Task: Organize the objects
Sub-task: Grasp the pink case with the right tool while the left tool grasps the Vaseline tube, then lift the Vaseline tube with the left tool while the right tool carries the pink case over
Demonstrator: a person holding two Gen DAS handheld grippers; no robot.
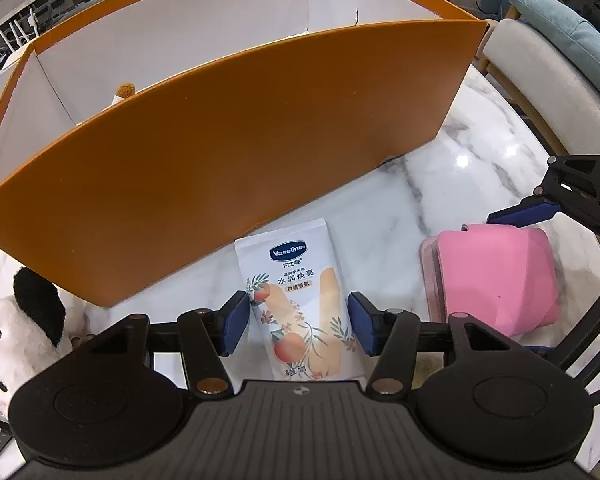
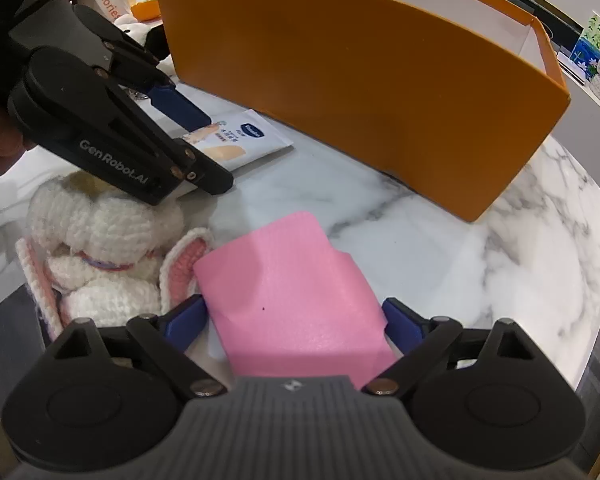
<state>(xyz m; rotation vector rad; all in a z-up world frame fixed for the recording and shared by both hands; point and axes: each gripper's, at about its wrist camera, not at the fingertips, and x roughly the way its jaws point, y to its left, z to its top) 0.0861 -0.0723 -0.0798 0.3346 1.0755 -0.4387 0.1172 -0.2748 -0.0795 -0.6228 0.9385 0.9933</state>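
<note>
The left claw [image 1: 298, 326] straddles a hand cream tube [image 1: 300, 300] lying on the marble counter [image 1: 440, 184], pads just off its sides. The right claw [image 2: 294, 322] brackets a pink pouch [image 2: 296, 292], not visibly pressing. An orange box [image 1: 228, 160] stands just behind, with a knitted bunny [image 2: 100, 256] beside the pouch.

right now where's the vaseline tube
In the left wrist view the Vaseline tube lies flat on the marble table, between the left tongs, just before the orange box, pink pouch to its right.
</note>
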